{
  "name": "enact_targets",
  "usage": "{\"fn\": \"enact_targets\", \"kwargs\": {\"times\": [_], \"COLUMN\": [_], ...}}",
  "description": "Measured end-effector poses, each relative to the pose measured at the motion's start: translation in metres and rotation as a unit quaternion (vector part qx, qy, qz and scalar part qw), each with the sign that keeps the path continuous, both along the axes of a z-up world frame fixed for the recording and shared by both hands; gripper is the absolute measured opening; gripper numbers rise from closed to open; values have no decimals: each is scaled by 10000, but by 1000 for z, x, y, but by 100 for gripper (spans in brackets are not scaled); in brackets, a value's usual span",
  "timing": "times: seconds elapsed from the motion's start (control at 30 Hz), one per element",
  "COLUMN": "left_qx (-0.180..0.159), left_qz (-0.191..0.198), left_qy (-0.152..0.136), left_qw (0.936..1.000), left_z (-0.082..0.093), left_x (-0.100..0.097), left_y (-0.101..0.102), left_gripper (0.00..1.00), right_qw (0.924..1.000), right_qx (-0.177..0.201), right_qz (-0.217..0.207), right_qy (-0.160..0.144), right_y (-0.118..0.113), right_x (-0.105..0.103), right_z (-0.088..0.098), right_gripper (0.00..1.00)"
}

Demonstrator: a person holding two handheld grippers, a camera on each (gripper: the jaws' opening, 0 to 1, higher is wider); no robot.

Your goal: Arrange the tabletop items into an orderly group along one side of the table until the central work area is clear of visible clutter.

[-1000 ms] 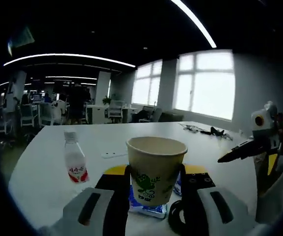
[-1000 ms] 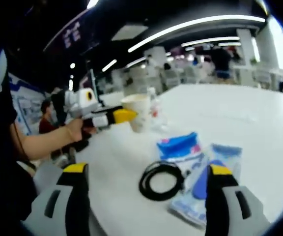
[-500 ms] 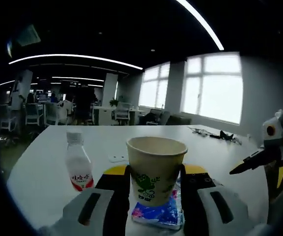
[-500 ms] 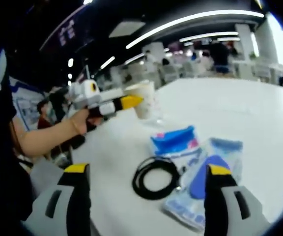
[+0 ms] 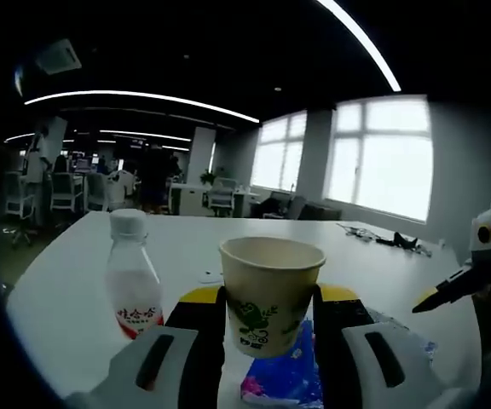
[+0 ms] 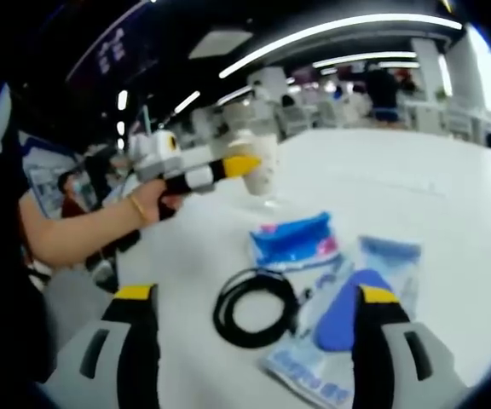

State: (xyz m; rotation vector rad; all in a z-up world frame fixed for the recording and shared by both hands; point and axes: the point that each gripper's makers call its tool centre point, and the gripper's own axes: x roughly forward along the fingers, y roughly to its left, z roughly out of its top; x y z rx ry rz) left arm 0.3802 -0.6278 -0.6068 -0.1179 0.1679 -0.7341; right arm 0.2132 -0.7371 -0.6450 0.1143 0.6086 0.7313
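Cup (image 5: 271,294) first: it's a paper one with a green print, clamped between the left gripper (image 5: 271,324) fingers, upright, mouth open, and held up off the white bench (image 5: 83,281). Just off the left finger stands a small water bottle (image 5: 132,288) with a red label, near the cup but not touching. Under and a bit past the fingers lies a blue packet (image 5: 284,379) flat on the bench.

Right gripper (image 6: 250,341) has its fingers wide apart with nothing between them, hovering over a little pile: a coiled black cable (image 6: 252,307) between the fingers, the blue packet beyond it, a clear pouch (image 6: 386,256) and a blue oval thing (image 6: 348,311) close to the right finger.

What could go wrong, I reckon: the cup is soft paper, so too much squeeze crumples it, and setting it down too close to the bottle could knock the bottle over. Can't tell if there's anything in it, so tipping is a risk too.

View differences: the right gripper view gives you the cable, the pouch and the hand (image 6: 152,204) holding the left gripper. The left gripper view gives the bottle's label and the cup's print clearly, plus the right gripper's tip off to the right side.
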Motion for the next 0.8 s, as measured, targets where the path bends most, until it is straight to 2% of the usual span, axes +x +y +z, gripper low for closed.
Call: {"fn": "enact_targets", "kwargs": {"times": [0.03, 0.2, 0.43, 0.53, 0.8], "left_qx": [95, 96, 98, 247, 130], "left_qz": [49, 100, 235, 338, 534], "left_qy": [-9, 29, -96, -111, -50], "left_qw": [9999, 9999, 9996, 9991, 9985], "left_z": [-5, -18, -26, -32, -39], "left_x": [4, 14, 31, 37, 47], "left_y": [1, -1, -2, -1, -3], "left_gripper": [40, 40, 40, 40, 40], "right_qw": [10000, 10000, 9999, 9999, 9998], "right_qx": [-7, -11, 10, 14, -17], "right_qz": [13, -33, -99, -122, -177], "right_qy": [34, 68, 19, 28, 69], "right_y": [-1, -4, -6, -8, -12], "right_x": [1, 6, 16, 19, 22], "right_z": [-2, -9, -12, -14, -18], "right_gripper": [91, 91, 91, 91, 90]}}
